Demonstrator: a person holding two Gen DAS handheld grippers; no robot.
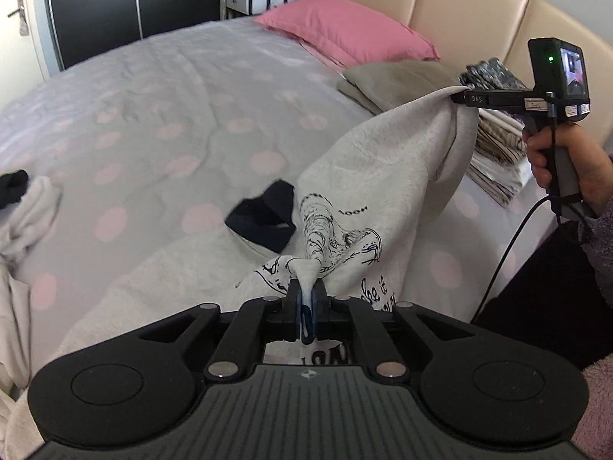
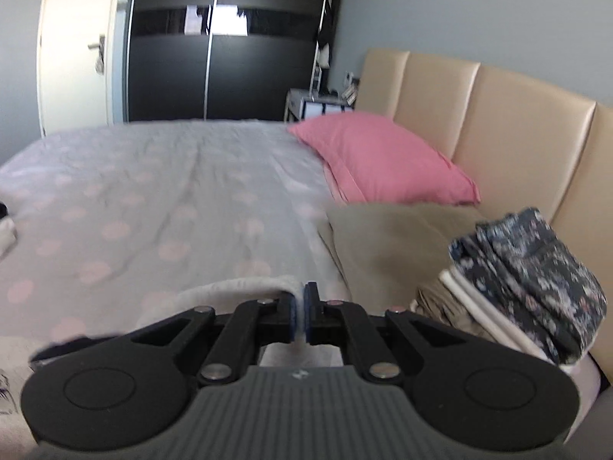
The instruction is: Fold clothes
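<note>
a bed (image 2: 161, 199) with a grey pink-dotted duvet fills the room, its beige padded headboard (image 2: 498, 115) against a grey wall (image 2: 375, 11); a black sliding wardrobe (image 2: 226, 57) stands beyond.

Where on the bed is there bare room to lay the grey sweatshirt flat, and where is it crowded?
Both grippers, left gripper and right gripper, pinch the grey sweatshirt. The duvet is bare between the pink pillow and the dark garment. It is crowded by the headboard: the beige folded item and the folded stack. Loose clothes sit on the left edge.
</note>
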